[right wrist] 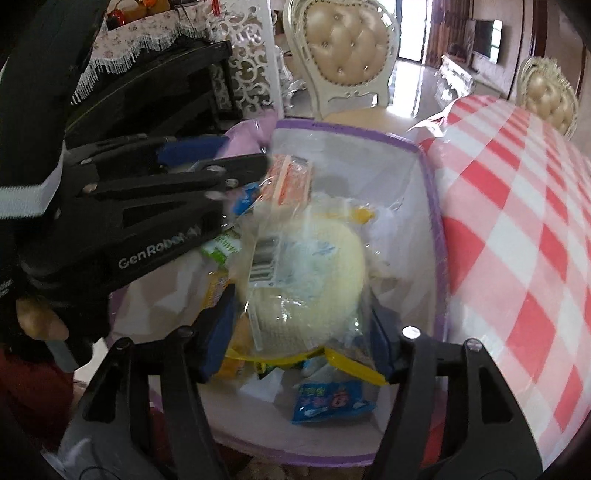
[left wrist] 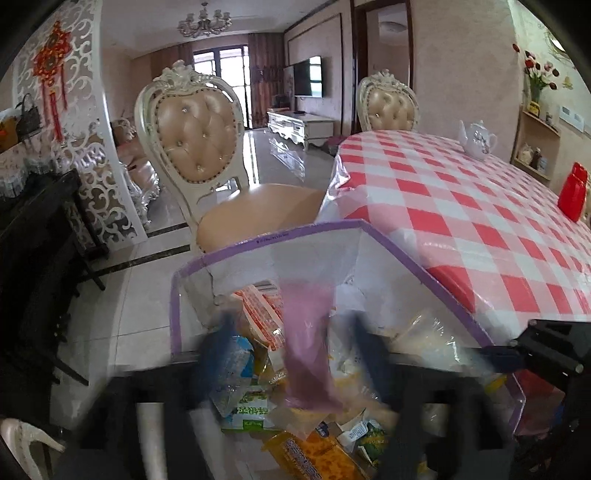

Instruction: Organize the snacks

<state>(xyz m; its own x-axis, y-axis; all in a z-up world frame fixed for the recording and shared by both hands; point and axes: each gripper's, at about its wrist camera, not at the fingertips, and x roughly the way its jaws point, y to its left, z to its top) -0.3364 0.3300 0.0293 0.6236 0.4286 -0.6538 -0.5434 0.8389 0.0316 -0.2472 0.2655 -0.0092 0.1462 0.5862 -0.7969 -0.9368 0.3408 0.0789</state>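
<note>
My L gripper (left wrist: 291,354) hangs open over the bin (left wrist: 391,243) – pink pack (left wrist: 308,343) loose between its fingers. R gripper (right wrist: 306,325) spread round the bread bag (right wrist: 306,273), pads not clearly pressing. Table (right wrist: 517,236) at 3 o'clock.

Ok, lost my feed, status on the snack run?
Left tool open over the purple-trimmed bin, pink packet between its fingers, unpinched. Right tool astride the pale bread bag; grip unclear. Nothing in the way.

Home dining room, checked-cloth table (left wrist: 461,206), tufted chairs (left wrist: 195,136), chandelier (left wrist: 205,22)
</note>
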